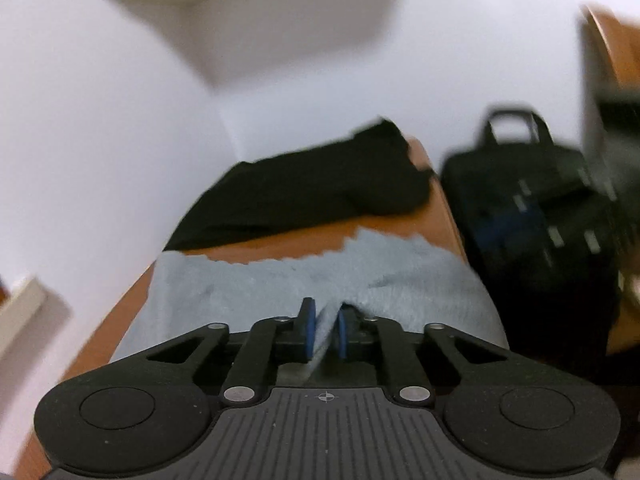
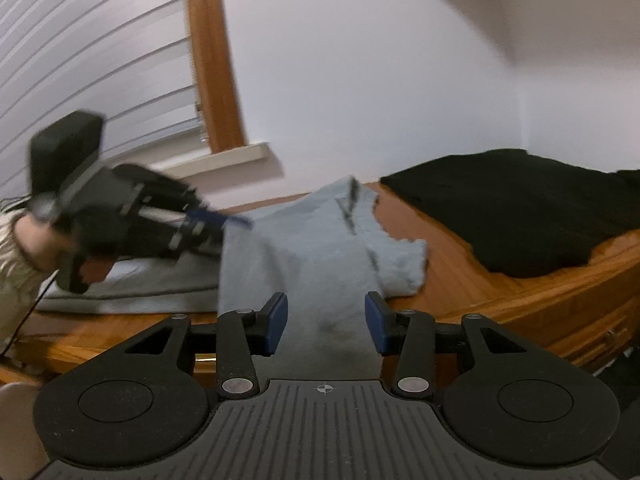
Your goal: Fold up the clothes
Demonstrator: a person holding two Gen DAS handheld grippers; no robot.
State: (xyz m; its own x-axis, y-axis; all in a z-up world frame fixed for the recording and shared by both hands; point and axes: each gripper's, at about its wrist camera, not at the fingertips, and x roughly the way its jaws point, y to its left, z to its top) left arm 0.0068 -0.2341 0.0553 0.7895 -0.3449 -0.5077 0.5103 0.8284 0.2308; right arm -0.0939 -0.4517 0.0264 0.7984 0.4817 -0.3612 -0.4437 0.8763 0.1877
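Note:
A light blue-grey cloth (image 1: 280,280) lies spread across an orange wooden table (image 1: 400,226). My left gripper (image 1: 324,328) is shut on a raised fold of the cloth, pinched between its blue pads. In the right wrist view the same cloth (image 2: 320,248) runs from the table down over its near edge. It passes between the spread fingers of my right gripper (image 2: 326,320), and the pads stand apart from it. My left gripper (image 2: 236,220) also shows there, blurred, at the cloth's left edge, held by a person's hand (image 2: 36,240).
A black garment (image 1: 320,188) (image 2: 520,208) lies flat at the table's far end. A black bag (image 1: 540,220) stands right of the table. A window with blinds (image 2: 80,60) and a sill (image 2: 224,156) is on the left. A grey pad (image 2: 132,284) lies under the left gripper.

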